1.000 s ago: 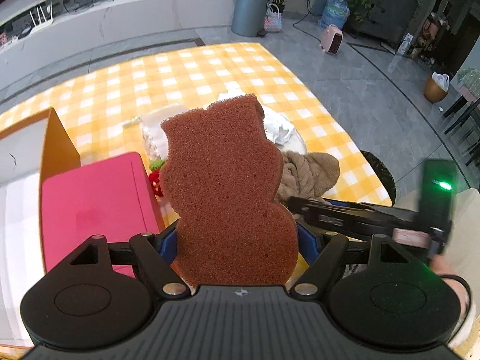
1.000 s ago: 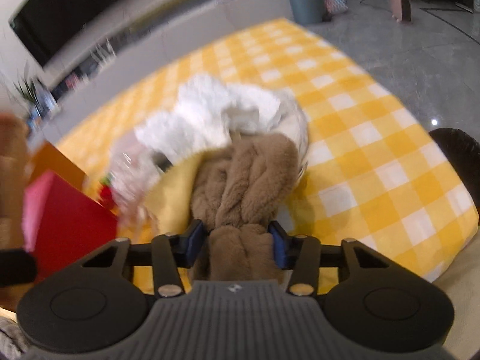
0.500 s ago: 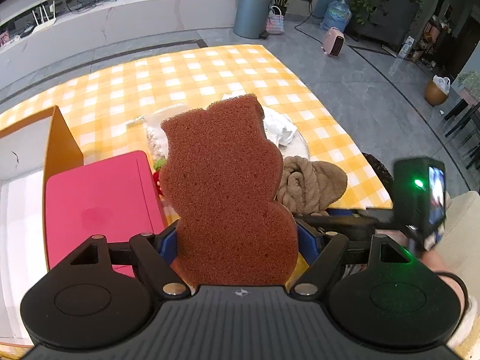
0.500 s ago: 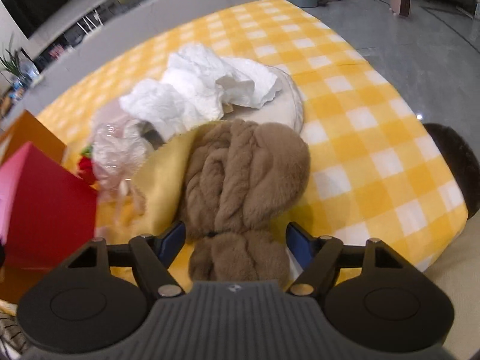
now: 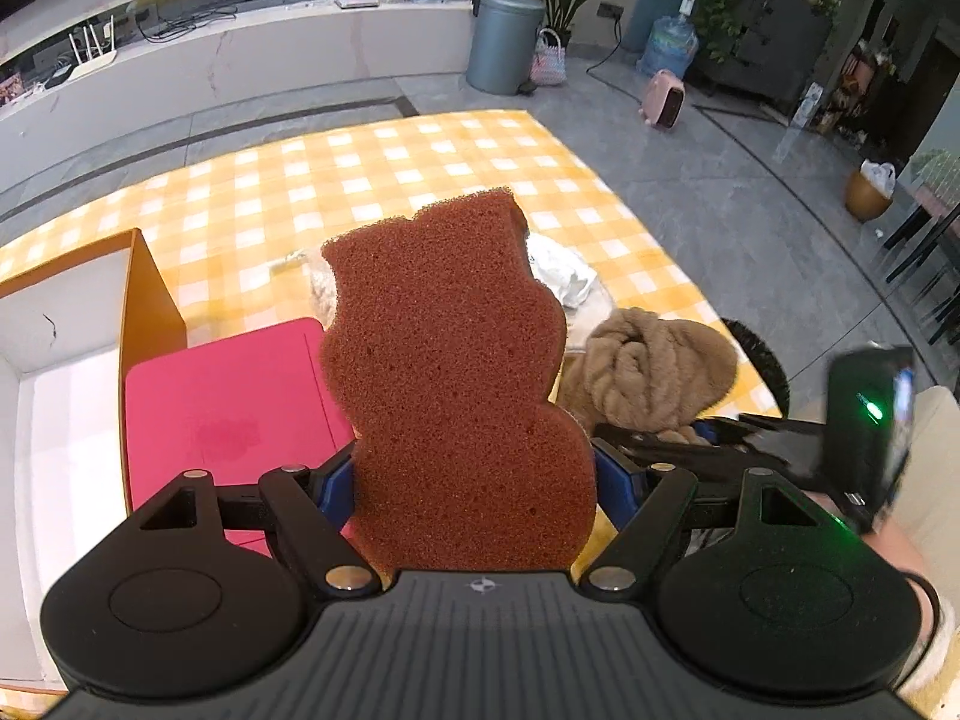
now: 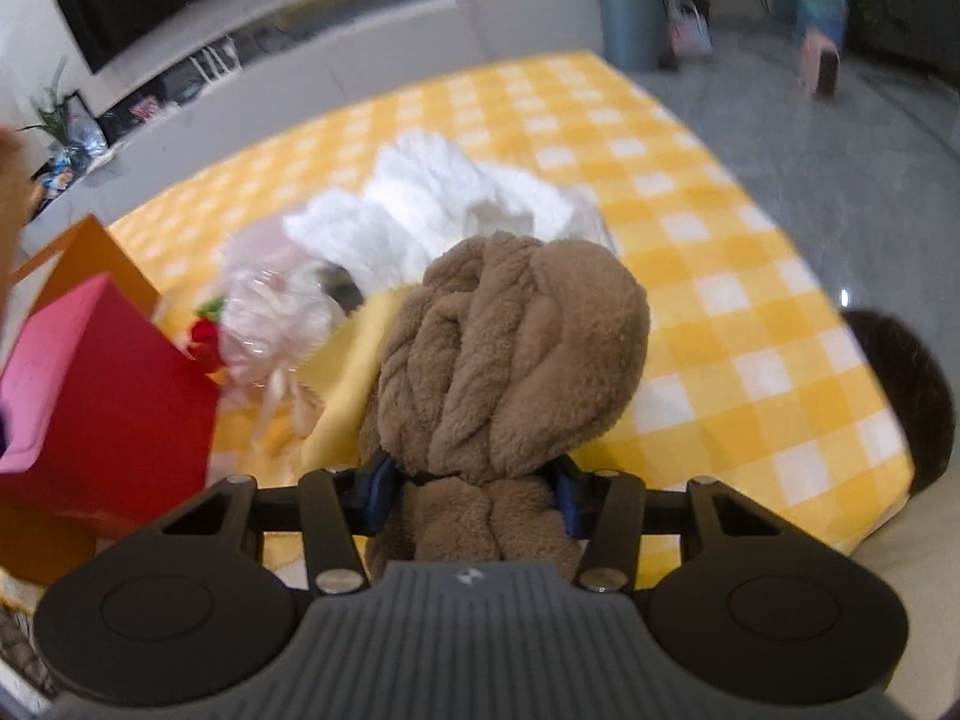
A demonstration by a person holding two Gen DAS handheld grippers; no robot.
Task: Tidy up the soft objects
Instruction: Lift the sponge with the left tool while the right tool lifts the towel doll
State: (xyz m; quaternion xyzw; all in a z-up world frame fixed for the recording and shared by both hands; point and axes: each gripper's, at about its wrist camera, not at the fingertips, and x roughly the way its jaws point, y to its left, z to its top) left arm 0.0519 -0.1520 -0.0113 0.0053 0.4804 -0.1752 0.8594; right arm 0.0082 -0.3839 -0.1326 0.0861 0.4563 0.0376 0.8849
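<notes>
Left wrist view: left gripper (image 5: 474,480) clamped on brown bear-shaped sponge (image 5: 447,372), raised above pink box (image 5: 228,402).
Sponge axis: long axis upright, head end away from the camera, flat face toward it.
Right gripper (image 6: 474,495): closed around tan fleece bundle (image 6: 510,354), just right of pink box (image 6: 102,402).
Bundle axis: lengthwise along the fingers, bulk pointing away.
Done: two soft items gripped, neither visibly put away.
Left: white towels (image 6: 444,204), yellow cloth (image 6: 354,372), plastic-wrapped item (image 6: 270,312) beyond the box on checkered table (image 6: 738,336).

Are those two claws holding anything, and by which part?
Left claw grips the brown sponge by its bottom lobe. Right claw pinches the brown plush at its narrow waist.
</notes>
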